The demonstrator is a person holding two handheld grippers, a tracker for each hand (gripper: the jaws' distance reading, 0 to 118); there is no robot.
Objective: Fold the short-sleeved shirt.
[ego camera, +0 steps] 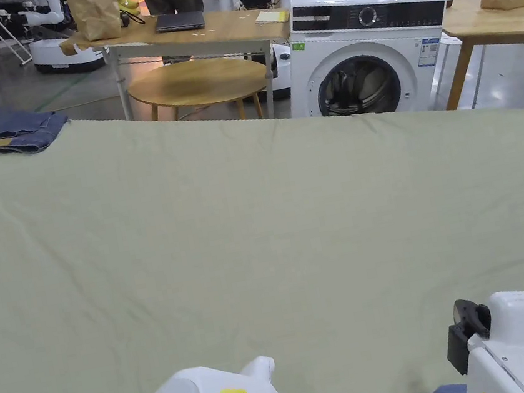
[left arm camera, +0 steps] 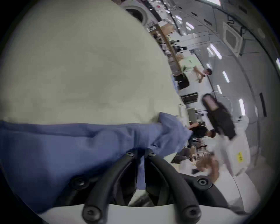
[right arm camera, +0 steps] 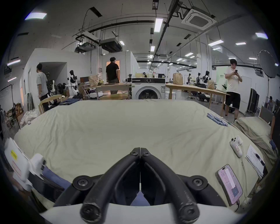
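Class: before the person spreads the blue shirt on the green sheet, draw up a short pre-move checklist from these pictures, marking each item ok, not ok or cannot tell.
1. Left tool grips the blue shirt: ok, fabric sits between its jaws.
2. Right tool holds fabric: cannot tell; jaws shut, blue cloth behind them.
3. Open area on the green sheet: ok.
4. Folded jeans out of the way: ok, far corner.
5. Phone clear of the work: not ok, near the right tool.
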